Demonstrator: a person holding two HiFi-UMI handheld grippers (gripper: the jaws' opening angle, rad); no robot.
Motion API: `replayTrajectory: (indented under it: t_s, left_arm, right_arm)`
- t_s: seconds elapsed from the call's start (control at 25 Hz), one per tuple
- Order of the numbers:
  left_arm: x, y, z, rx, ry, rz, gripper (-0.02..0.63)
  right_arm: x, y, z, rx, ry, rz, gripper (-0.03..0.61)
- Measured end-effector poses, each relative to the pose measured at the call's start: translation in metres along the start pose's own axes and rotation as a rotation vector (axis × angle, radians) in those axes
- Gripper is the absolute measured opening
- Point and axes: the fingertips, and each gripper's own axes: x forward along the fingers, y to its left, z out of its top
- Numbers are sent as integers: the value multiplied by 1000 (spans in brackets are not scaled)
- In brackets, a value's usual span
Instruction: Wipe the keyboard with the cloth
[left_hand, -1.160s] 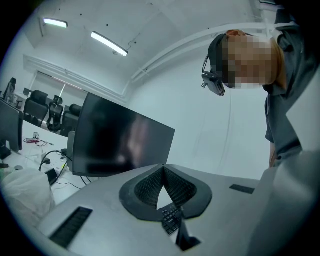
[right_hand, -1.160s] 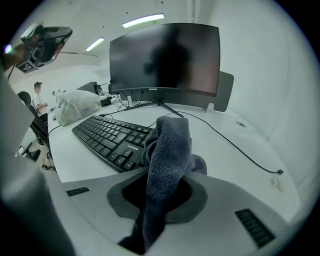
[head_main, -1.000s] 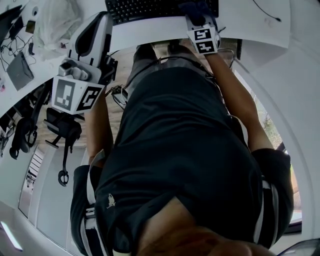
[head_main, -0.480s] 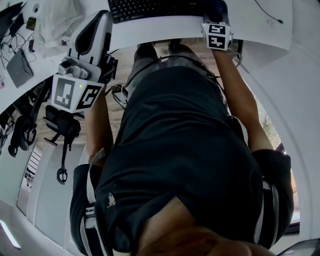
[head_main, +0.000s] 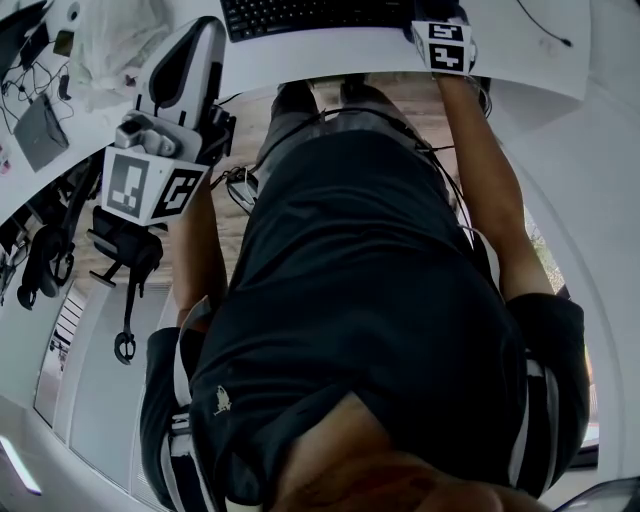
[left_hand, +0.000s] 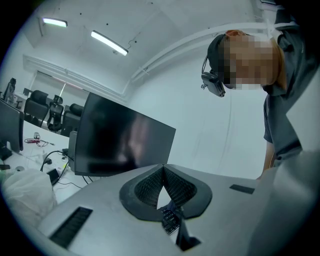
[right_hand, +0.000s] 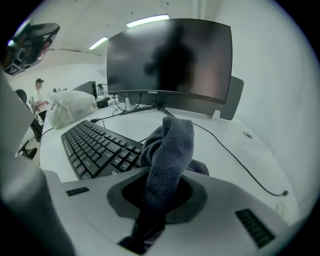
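Observation:
A black keyboard (right_hand: 97, 147) lies on the white desk (right_hand: 240, 135), left of my right gripper (right_hand: 162, 192). That gripper is shut on a dark grey-blue cloth (right_hand: 167, 147), which stands bunched up above the jaws, just off the keyboard's right end. In the head view the keyboard (head_main: 310, 15) is at the top edge, and the right gripper (head_main: 447, 45) is at its right end. My left gripper (head_main: 150, 170) is held off to the left, away from the desk. It is shut on nothing, with the left gripper (left_hand: 163, 170) raised towards the room.
A dark monitor (right_hand: 170, 62) stands behind the keyboard, and a thin cable (right_hand: 245, 165) runs across the desk to the right. A white plastic bag (right_hand: 72, 110) lies at the desk's far left. An office chair (head_main: 185, 75) stands by my left gripper.
My right gripper has slid to the right along the keyboard with the cloth, ending past its right end. The left gripper has barely moved.

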Motion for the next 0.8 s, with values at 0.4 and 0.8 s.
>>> replayTrajectory:
  t_s: [0.4, 0.8]
  left_arm:
    - [-4, 7, 0, -2, 4, 1, 5]
    - [-3, 7, -7, -23, 13, -4, 5]
  right_arm:
    - [14, 92, 23, -146, -28, 194, 51]
    - [5, 69, 16, -116, -16, 87, 51]
